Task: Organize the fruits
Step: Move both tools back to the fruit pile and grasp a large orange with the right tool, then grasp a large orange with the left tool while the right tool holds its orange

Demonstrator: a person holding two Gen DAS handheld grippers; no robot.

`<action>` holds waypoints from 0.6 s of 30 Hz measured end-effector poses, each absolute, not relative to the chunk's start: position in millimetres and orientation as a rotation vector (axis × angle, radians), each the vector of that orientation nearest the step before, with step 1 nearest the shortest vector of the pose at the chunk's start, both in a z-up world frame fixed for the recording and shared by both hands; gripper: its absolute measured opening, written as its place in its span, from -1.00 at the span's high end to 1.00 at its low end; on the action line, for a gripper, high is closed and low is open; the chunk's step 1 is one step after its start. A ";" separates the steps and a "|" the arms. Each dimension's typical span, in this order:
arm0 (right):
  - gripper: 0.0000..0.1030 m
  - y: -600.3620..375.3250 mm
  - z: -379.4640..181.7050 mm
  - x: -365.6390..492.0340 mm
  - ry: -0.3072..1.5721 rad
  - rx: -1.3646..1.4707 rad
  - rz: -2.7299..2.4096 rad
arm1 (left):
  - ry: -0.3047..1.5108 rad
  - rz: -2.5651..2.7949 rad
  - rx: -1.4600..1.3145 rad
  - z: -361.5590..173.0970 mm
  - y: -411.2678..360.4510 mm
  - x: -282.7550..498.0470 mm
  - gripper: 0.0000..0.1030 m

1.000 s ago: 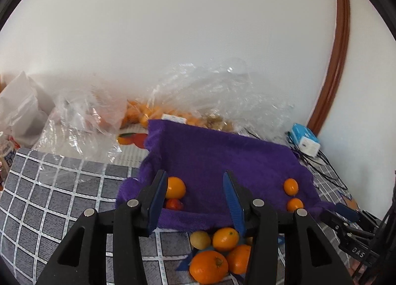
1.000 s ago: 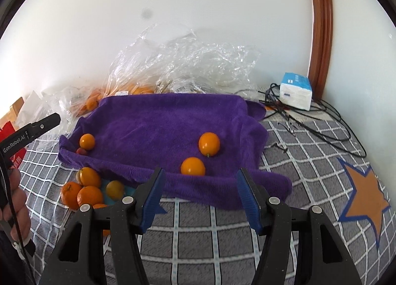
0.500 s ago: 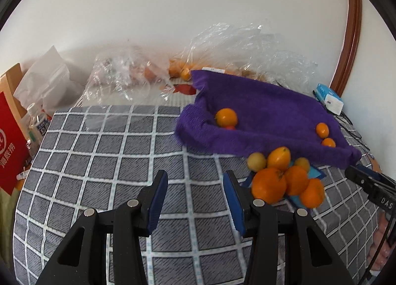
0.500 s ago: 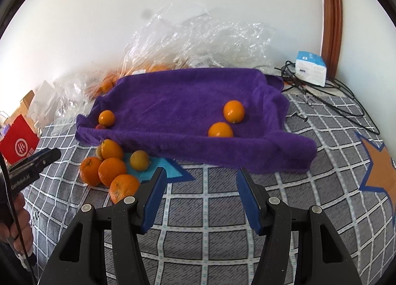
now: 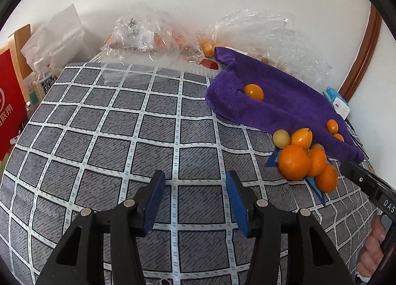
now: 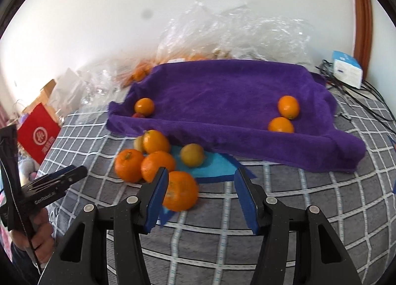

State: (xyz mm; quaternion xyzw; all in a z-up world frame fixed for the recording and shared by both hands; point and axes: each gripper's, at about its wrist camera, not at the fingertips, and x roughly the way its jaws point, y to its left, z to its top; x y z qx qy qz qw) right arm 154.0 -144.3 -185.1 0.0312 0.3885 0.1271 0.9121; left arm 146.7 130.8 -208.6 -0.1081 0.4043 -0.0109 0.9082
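Right gripper [image 6: 200, 186]: I am holding it with the jaws apart and nothing between the pads; they have just been closing a little. The nearest orange [image 6: 180, 191] is lying just ahead, tucked against the inner face of my left-hand pad, lower centre of the right wrist frame. I cannot tell whether the pad is touching it.

Left gripper [image 5: 195, 201]: I am holding it open and empty over bare checked cloth [image 5: 111, 136]; its jaws have just been opening.

Fruit pile: I am seeing the cluster of oranges [image 6: 148, 158] left of centre in the right wrist frame, on a blue star patch [image 6: 212, 166], just in front of the purple towel [image 6: 222, 92].

Deciding relation: the pile is lying straight ahead and slightly left of my right jaws, but far off at the right edge [image 5: 304, 158] for my left ones. I am judging the right hand nearer.

Long axis: the fruit is round, so no axis is mattering; I would be nudging right to centre it.

Already on towel: one orange [image 6: 144, 106] at its left end, two [image 6: 288, 106] at its right.

View differences: the right wrist frame is showing my left hand [image 6: 37, 235] and a small red fruit beside the left-end orange. The left wrist frame is showing a bottle [image 5: 43, 79] at upper left.
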 end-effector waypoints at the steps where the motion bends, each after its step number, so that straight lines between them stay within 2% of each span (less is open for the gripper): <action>1: -0.08 -138.7 -187.2 153.4 0.807 0.052 0.282 | 0.833 -0.025 -0.225 -208.6 130.8 146.3 -0.02; 9: -0.07 -104.8 -215.1 165.6 0.907 -0.109 0.283 | 0.839 -0.043 -0.219 -208.9 127.5 147.5 -0.19; 10: -0.02 -103.6 -216.3 165.9 0.894 -0.123 0.272 | 0.841 -0.046 -0.215 -208.9 126.5 147.6 -0.23; 11: 0.17 -104.0 -215.5 165.3 0.882 -0.121 0.267 | 0.842 -0.053 -0.211 -209.1 125.2 147.8 -0.25; 12: 0.21 -105.2 -214.7 165.2 0.887 -0.109 0.281 | 0.844 -0.060 -0.208 -209.2 124.4 147.7 -0.32; 16: 0.21 -119.7 -209.8 157.0 0.850 -0.102 0.261 | 0.852 -0.087 -0.200 -210.1 121.5 148.9 -0.49; 18: 0.21 -133.4 -207.1 151.3 0.831 -0.097 0.244 | 0.858 -0.093 -0.189 -210.7 121.4 149.8 -0.49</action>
